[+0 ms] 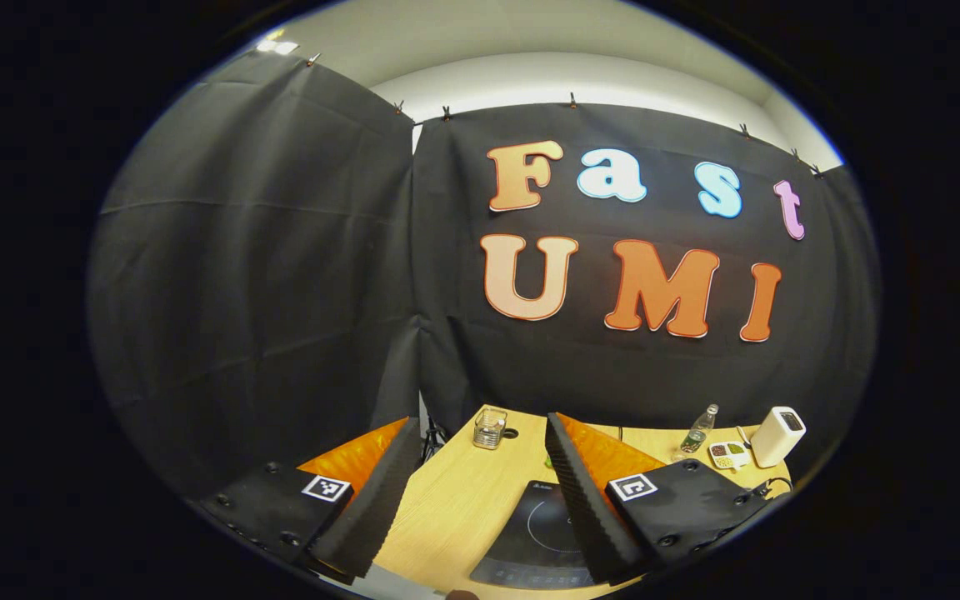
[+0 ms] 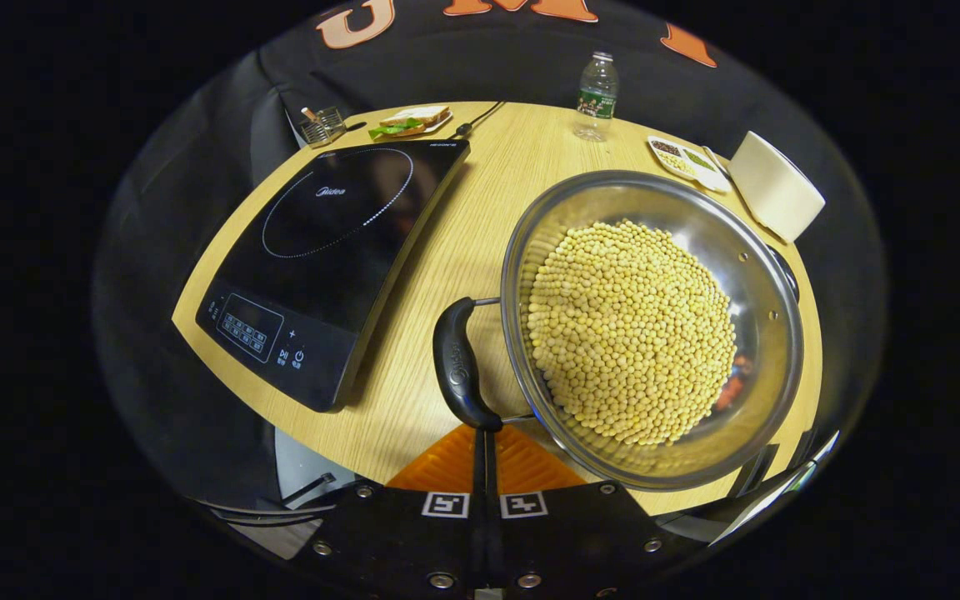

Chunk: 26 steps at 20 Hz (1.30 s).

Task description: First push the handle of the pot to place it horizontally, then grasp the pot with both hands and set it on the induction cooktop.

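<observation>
Steel is gleaming on the pot (image 2: 655,329), which is sitting on the right part of the wooden desk (image 2: 480,192), just beside the induction cooktop (image 2: 330,267) and not on it. Nothing is standing on the cooktop's glass, so the carrying step is still waiting. The pot's near handle (image 2: 459,362) is lying out to the side of the rim, and whether it is fully level I cannot tell from this angle. The right claw (image 2: 484,446) is sitting clenched, its fingers pressed together with only a thin seam between them, their tips just below the handle's near end; touching or a hair apart I cannot say. By my reading the push is either finishing or about to start. The left claw (image 1: 472,500) is hanging released, fingers spread wide above the desk with the cooktop (image 1: 542,533) between and beyond them, grasping nothing. The pot is holding a heap of pale yellow beans (image 2: 630,333), filling most of its bowl. At the far edge a clear bottle (image 2: 597,96) is standing upright, a small divided dish (image 2: 688,158) is holding sorted grains, a white tub (image 2: 776,196) is sitting at the right, and a plate with a sandwich (image 2: 413,121) is lying beside a small glass holder (image 2: 322,125).
</observation>
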Available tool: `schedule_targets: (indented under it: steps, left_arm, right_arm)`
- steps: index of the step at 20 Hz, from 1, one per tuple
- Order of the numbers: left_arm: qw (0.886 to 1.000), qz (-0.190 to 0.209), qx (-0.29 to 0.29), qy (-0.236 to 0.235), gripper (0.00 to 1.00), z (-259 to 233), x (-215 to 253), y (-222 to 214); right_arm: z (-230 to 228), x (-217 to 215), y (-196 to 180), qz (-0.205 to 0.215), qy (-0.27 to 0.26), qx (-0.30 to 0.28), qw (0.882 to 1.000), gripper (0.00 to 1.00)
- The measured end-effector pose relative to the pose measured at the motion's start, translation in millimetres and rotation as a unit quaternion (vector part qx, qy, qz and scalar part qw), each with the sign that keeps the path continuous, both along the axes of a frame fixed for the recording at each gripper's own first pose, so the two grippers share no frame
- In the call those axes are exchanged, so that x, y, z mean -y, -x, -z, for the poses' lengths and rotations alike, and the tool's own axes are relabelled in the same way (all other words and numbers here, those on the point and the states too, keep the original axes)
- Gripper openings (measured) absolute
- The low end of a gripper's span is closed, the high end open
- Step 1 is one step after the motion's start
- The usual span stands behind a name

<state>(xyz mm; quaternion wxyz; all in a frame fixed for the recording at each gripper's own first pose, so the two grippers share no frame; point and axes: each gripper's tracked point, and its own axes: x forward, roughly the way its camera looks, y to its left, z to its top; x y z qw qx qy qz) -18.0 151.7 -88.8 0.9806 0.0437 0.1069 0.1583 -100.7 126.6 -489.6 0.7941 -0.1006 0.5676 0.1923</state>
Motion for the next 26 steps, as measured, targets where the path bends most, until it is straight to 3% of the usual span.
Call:
schedule_targets:
  steps: [26]
  left_arm:
    - [0.999,-0.053,-0.004,-0.005,0.97,-0.4,-68.9,0.3]
  right_arm:
    - [-0.2,-50.7,-54.4,0.000,0.005,0.009,1.000,0.00]
